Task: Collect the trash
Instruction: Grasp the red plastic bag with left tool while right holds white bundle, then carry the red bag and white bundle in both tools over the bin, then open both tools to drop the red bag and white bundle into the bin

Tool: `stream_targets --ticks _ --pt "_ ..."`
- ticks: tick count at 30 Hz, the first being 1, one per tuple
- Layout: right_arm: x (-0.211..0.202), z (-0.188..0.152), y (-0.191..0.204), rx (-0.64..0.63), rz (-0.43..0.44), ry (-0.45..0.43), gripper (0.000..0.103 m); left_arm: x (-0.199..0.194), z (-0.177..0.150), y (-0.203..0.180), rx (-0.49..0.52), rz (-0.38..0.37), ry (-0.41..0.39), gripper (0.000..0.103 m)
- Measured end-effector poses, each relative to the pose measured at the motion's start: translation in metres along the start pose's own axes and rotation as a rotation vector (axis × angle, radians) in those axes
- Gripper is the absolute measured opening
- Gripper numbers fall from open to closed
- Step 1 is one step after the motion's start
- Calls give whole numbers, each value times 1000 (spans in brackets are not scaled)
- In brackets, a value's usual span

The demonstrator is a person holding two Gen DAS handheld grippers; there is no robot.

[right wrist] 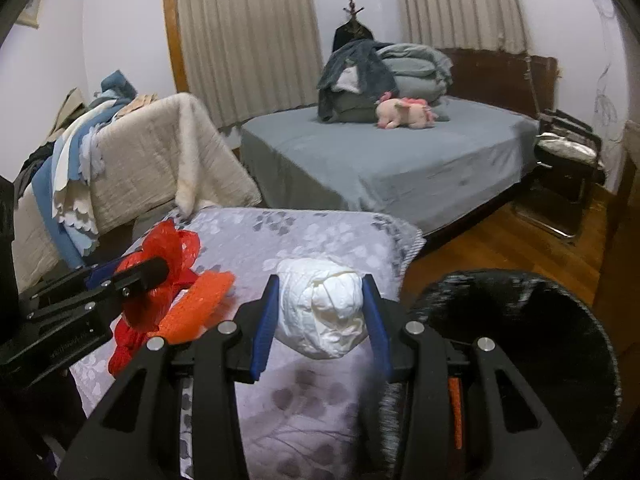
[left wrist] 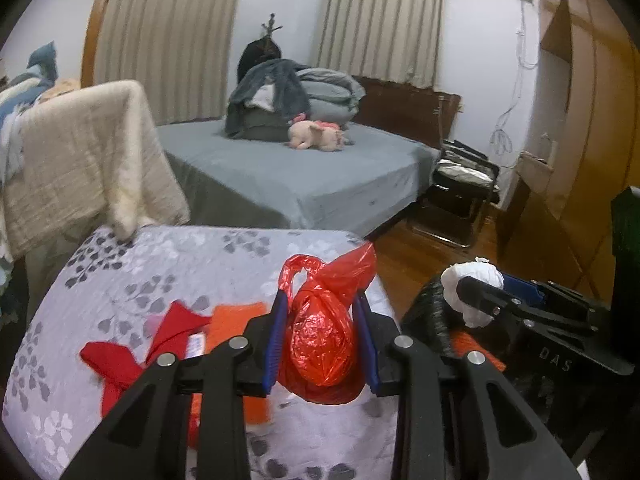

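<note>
Bundles (left wrist: 320, 340) (right wrist: 322, 314) in jaws near cushion edge (right wrist: 412, 240)

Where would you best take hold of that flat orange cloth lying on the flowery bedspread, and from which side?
Probably by its free far edge, coming from above. The flat orange cloth lies spread on the grey floral bedspread, so only a raised rim gives pads anything to pinch. Its near part is tucked under red fabric and hidden behind the left tool, which already holds a knotted red plastic bag.

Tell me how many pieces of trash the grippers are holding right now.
2. A knotted red plastic bag is clamped in the left gripper, and a white wadded bundle is clamped in the right gripper. More trash may lie out of view.
</note>
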State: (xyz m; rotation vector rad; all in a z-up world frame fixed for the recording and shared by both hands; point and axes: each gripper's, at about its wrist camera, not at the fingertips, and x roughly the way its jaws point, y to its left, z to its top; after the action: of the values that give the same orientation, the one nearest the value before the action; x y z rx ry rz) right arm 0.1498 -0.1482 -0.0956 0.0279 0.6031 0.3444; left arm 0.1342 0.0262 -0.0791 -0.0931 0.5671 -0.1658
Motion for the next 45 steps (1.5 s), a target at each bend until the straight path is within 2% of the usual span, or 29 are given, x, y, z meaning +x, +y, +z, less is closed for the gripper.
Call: stream_targets --ticks 14,23,29,31,32,35,39,41,45 --pt "-61 -17 -90 90 -193 -44 40 12 7 -92 109 -173 7 32" --pt "-73 -42 -137 157 -296 -25 40 33 -3 -145 177 -283 52 32" --pt "-78 -56 -160 180 -349 -13 44 53 -7 -173 212 -345 78 33" --pt "-78 -60 -166 188 -365 -8 56 60 -8 -181 218 -370 93 36" --pt "-78 -61 -167 190 -372 -8 58 62 -8 -184 218 -380 97 40" --pt "-81 -63 -173 198 -395 -18 70 63 -7 -185 214 -386 92 58" --pt "-84 -64 -175 203 -412 -33 89 58 -6 -175 199 -359 79 74" --pt "-84 -62 -173 205 -417 -41 91 55 -5 -165 181 -328 72 85" --pt "-81 -57 -166 208 -398 -46 95 48 -3 -143 148 -274 59 90"
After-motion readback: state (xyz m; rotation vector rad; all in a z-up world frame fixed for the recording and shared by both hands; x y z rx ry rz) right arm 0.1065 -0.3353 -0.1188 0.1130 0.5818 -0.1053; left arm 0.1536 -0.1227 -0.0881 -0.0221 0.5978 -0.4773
